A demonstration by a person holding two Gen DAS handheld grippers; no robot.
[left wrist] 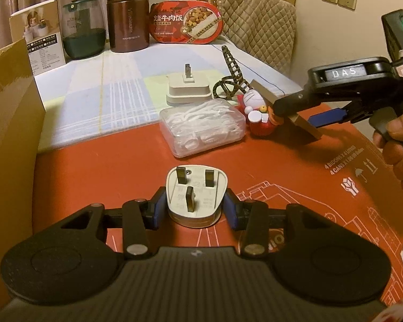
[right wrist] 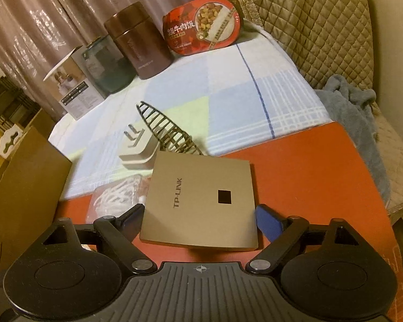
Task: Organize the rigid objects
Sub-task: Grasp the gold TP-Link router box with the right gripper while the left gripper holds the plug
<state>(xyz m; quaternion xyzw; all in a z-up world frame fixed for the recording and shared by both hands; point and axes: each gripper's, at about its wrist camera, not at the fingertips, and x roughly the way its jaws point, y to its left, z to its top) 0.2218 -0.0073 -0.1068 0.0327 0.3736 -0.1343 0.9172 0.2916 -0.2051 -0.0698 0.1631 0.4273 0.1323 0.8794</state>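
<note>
The left gripper (left wrist: 193, 206) pinches the white three-pin plug (left wrist: 194, 198) by its sides, prongs up, near the floss-pick box (left wrist: 202, 127); the right gripper (right wrist: 201, 216) spans the tan TP-LINK panel (right wrist: 201, 201) beside that box, whether gripping I cannot tell, seemingly for sorting.

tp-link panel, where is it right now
The TP-LINK panel sits between the right gripper's fingers above the red cardboard, just right of the clear floss-pick box and the small toy figure.
</note>
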